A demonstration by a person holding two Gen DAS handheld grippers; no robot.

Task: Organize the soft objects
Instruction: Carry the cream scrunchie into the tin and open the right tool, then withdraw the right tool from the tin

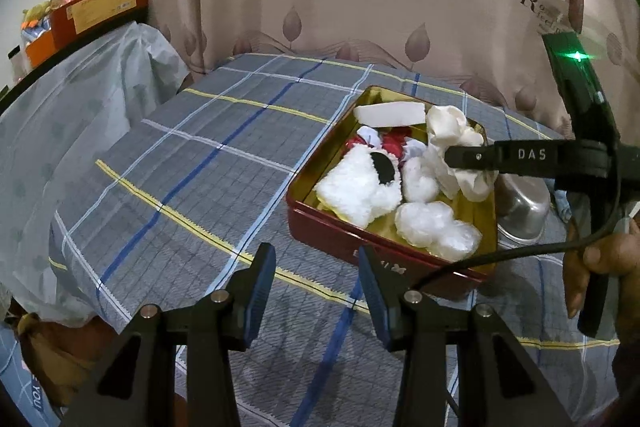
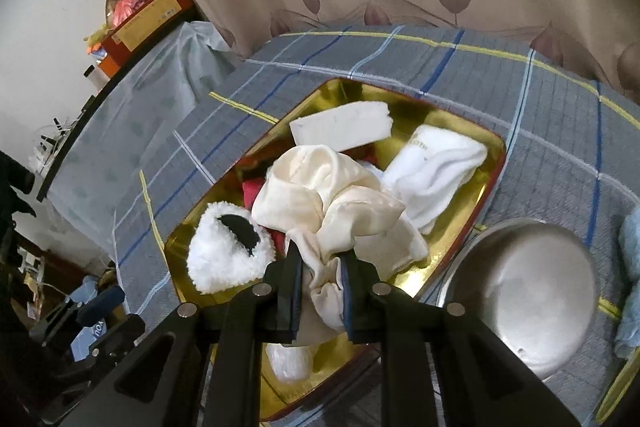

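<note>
Nearly done, judging by the load: red rectangular metal tin with gold lining (image 2: 486,187), near the right edge of the grey checked tablecloth (image 1: 208,163), already packed with a fluffy white slipper with black insole (image 2: 224,251), a white foam block (image 2: 340,127), a folded white sock (image 2: 436,167) and white cotton wads (image 1: 436,227). Right gripper (image 2: 320,263) clamped on a crumpled cream satin cloth (image 2: 332,203), held just above the tin's middle; release into the tin left to do. Left gripper (image 1: 316,279) spread wide and empty, near the tin's front wall. Upturned steel bowl (image 2: 524,291) just beside the tin
</note>
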